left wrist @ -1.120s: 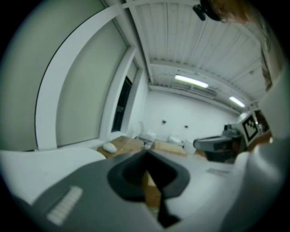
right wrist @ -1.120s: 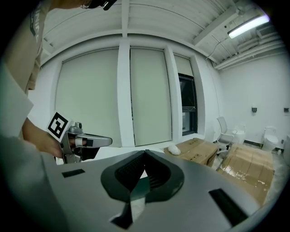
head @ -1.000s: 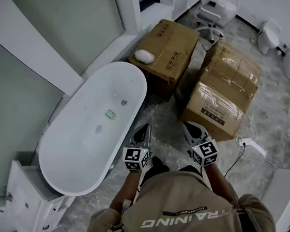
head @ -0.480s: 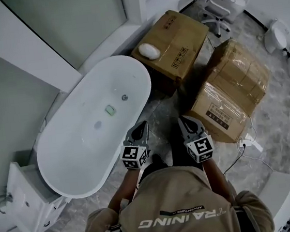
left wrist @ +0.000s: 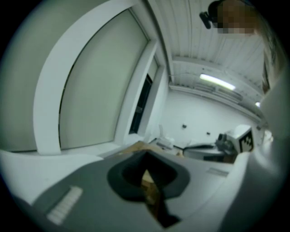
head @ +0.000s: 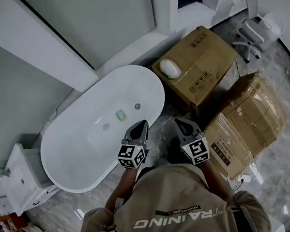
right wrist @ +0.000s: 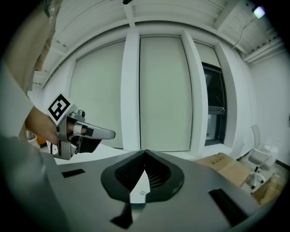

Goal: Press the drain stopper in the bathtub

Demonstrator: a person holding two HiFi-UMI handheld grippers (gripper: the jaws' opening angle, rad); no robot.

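The white oval bathtub [head: 68, 171] lies at the left of the head view. On the middle of its floor sits a small pale grey drain stopper [head: 106, 126], with a green pad [head: 120, 115] beside it and a round metal fitting [head: 137, 106] further right. My left gripper [head: 142, 124] is shut and empty, its tip at the tub's near rim, short of the stopper. My right gripper [head: 179, 122] is shut and empty over the floor beside the tub. In each gripper view the jaws [left wrist: 146, 156] [right wrist: 145, 154] meet with nothing between them.
Two cardboard boxes [head: 198, 70] [head: 249, 119] stand right of the tub, a white rounded object [head: 169, 67] on the nearer one. A white cabinet [head: 17, 179] stands at the tub's left end. A desk chair [head: 252, 28] is far right. The floor is grey marble.
The view has shifted: tub and boxes now sit further right in the picture. Both grippers stay shut in front of the body, and the left tip now reaches the tub's near rim.
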